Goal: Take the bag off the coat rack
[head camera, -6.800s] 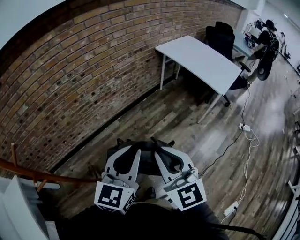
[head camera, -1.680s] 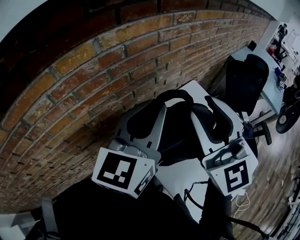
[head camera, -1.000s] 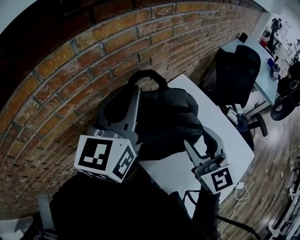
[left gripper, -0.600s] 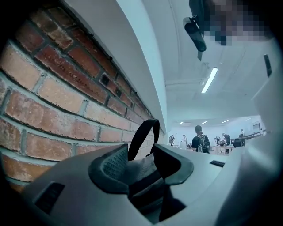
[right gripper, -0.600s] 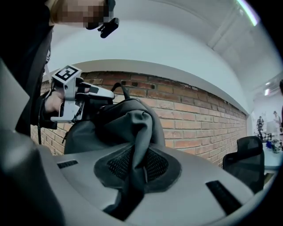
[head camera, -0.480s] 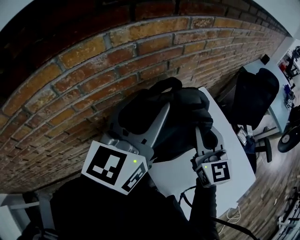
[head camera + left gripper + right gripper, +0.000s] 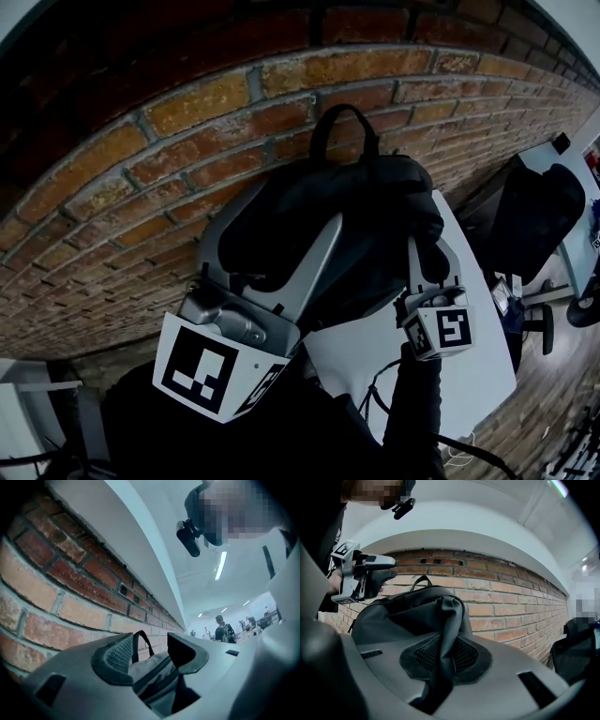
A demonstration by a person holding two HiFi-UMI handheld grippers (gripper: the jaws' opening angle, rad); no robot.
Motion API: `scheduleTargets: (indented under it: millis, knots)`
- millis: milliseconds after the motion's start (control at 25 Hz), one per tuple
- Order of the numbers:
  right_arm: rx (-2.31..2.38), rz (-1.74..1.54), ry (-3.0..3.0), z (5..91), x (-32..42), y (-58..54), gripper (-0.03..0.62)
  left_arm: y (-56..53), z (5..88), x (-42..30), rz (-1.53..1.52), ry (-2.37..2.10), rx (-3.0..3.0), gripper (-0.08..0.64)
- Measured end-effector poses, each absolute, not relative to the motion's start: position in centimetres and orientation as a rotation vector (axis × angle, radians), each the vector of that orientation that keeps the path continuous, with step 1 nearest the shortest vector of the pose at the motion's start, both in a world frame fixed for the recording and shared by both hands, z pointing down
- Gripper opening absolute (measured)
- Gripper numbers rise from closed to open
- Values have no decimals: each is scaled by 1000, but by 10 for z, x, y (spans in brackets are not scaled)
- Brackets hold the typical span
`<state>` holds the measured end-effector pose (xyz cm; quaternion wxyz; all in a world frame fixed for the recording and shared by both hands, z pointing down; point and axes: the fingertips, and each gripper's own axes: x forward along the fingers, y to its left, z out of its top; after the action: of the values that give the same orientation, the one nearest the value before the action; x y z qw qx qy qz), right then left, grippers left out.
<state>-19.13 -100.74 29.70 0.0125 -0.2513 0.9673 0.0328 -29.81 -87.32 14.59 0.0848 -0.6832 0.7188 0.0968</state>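
The bag [image 7: 375, 211] is a black backpack held up in front of the brick wall, its carry loop [image 7: 342, 127] standing at the top. My right gripper [image 7: 424, 248] is shut on a fold of the bag's fabric [image 7: 447, 620], which is pinched between its pads. My left gripper [image 7: 302, 214] stands at the bag's left side. Its jaws have just been opening, and in the left gripper view they [image 7: 150, 656] are spread wide, the bag [image 7: 154, 674] between them but clear of the pads. The right gripper view shows the left gripper [image 7: 365, 576] beside the bag [image 7: 403, 613].
A red brick wall [image 7: 187, 122] fills the space close behind the bag. Below and to the right is a white table [image 7: 469, 375], with a black office chair [image 7: 548, 211] beyond it. People stand far off in the room [image 7: 225, 630].
My right gripper came in from the lower right and shut on the bag. My left gripper's jaws spread apart off the bag. The bag now sits higher, with its loop upright.
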Motion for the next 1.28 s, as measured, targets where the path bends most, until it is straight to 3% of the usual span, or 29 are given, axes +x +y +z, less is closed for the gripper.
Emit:
scheduleTargets:
  millis: [440, 520, 640, 960, 1280]
  knots:
    - [-665, 16, 3018, 297, -228, -1041, 59, -869, 188, -315, 248, 2300, -2093, 235]
    - [-647, 17, 3027, 298, -228, -1041, 81, -867, 189, -309, 244, 2289, -2110, 235]
    - [-593, 23, 3049, 299, -223, -1032, 173, -863, 191, -298, 237, 2267, -2140, 235]
    - [-716, -29, 3042, 310, -174, -1023, 245, -855, 191, -265, 227, 2203, -2217, 235]
    - [-978, -17, 2903, 297, -107, -994, 247, -840, 192, -203, 274, 2101, -2378, 235]
